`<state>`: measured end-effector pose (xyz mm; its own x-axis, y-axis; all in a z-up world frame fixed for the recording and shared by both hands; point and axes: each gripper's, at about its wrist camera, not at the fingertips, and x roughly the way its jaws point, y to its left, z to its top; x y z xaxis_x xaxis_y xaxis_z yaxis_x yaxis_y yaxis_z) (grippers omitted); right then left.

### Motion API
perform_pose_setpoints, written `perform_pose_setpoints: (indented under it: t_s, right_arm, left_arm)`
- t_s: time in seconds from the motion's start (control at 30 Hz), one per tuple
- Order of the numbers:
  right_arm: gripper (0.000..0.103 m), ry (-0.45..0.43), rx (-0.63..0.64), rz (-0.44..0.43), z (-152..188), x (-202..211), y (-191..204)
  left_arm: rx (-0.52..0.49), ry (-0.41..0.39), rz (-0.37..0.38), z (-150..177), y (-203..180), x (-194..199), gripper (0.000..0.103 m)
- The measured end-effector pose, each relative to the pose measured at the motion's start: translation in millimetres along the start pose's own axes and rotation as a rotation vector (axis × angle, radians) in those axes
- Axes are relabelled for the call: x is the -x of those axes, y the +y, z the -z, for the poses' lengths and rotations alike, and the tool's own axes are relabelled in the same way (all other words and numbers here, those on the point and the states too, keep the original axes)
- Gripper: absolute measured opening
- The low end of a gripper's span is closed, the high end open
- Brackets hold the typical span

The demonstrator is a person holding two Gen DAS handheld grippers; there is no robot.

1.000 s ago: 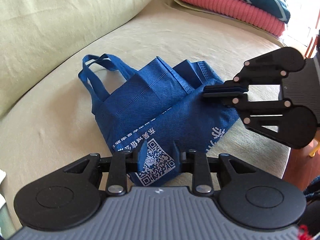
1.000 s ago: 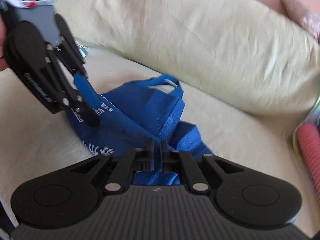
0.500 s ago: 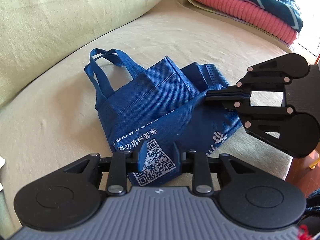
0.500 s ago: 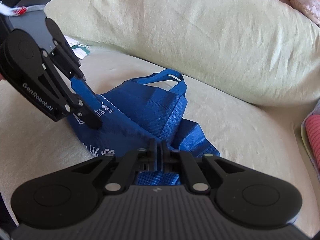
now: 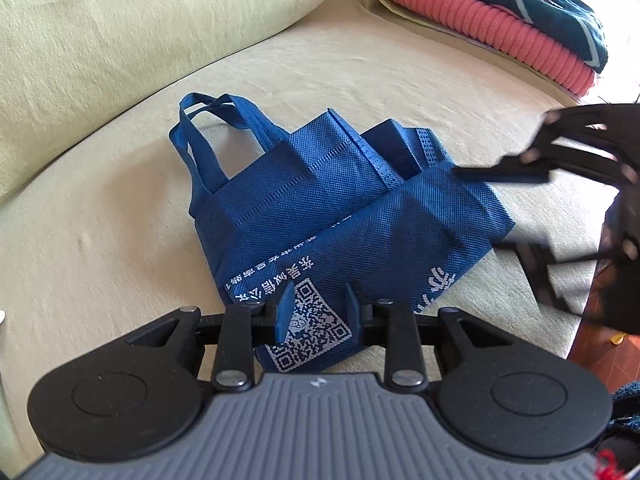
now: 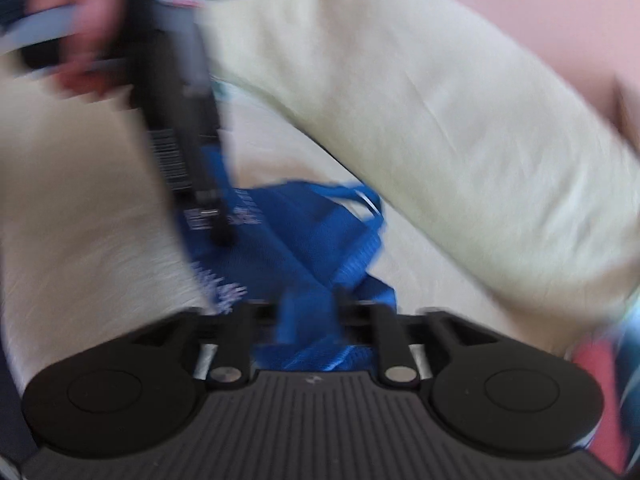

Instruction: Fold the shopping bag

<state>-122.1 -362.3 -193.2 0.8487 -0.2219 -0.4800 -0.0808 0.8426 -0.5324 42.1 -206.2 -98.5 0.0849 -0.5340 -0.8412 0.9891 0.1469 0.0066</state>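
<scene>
A blue non-woven shopping bag (image 5: 340, 216) with white print and a QR code lies folded over on the sofa seat, handles (image 5: 212, 120) toward the backrest. My left gripper (image 5: 316, 308) is open, its fingers standing apart over the bag's near corner. My right gripper (image 6: 310, 304) is open with blue fabric between its fingers; in the left wrist view it is a blur (image 5: 516, 208) at the bag's right edge. The bag also shows in the right wrist view (image 6: 304, 236), which is motion-blurred.
The pale green sofa seat (image 5: 100, 240) curves under the bag, with a big back cushion (image 5: 140, 28) behind. Folded pink and teal clothes (image 5: 492, 20) are stacked at the far right. The seat's front edge (image 5: 576, 320) drops off at right.
My left gripper stayed open and edged closer over the bag's corner. My right gripper was shut on the bag's right edge; it has opened and is moving fast, blurring its view.
</scene>
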Motion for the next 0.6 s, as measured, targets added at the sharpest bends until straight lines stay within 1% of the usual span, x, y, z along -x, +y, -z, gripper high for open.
perform_pose_setpoints:
  t_s: [0.07,0.1,0.13,0.2,0.27,0.37,0.4,0.43,0.5,0.53,0.57,0.6]
  right_arm:
    - [0.047,-0.010,0.172,-0.030,14,9,16]
    - [0.047,-0.005,0.233,-0.018,20,9,21]
    - [0.046,-0.005,0.323,0.011,29,6,28]
    - [0.046,-0.046,0.425,0.052,39,1,31]
    - [0.046,-0.078,0.496,0.048,41,-10,28]
    - [0.041,-0.102,0.472,-0.014,38,-24,18]
    - [0.041,-0.094,0.439,-0.039,37,-28,13]
    - [0.041,-0.076,0.389,-0.082,34,-33,6]
    - [0.040,-0.045,0.330,-0.136,29,-38,-3]
    - [0.039,-0.029,0.312,-0.160,26,-39,-8]
    - [0.039,-0.014,0.293,-0.184,22,-41,-13]
    - [0.039,0.001,0.276,-0.206,19,-43,-17]
  left_arm:
    - [-0.005,0.002,0.005,-1,0,0,0.035]
    - [-0.007,0.003,0.006,-2,0,-1,0.035]
    - [-0.011,0.003,0.008,-2,0,-1,0.035]
    - [-0.010,0.004,0.019,-2,1,-1,0.035]
    - [-0.009,0.005,0.033,-3,3,-1,0.035]
    - [-0.014,0.007,0.056,-4,6,-2,0.035]
    - [-0.015,0.007,0.059,-4,7,-2,0.035]
    - [-0.013,0.005,0.066,-4,8,-2,0.035]
    - [-0.068,-0.024,0.074,-2,4,1,0.035]
    - [-0.114,-0.040,0.070,0,1,4,0.035]
    - [-0.212,-0.057,0.065,5,-6,11,0.035]
    - [-0.253,-0.063,0.061,7,-9,15,0.035]
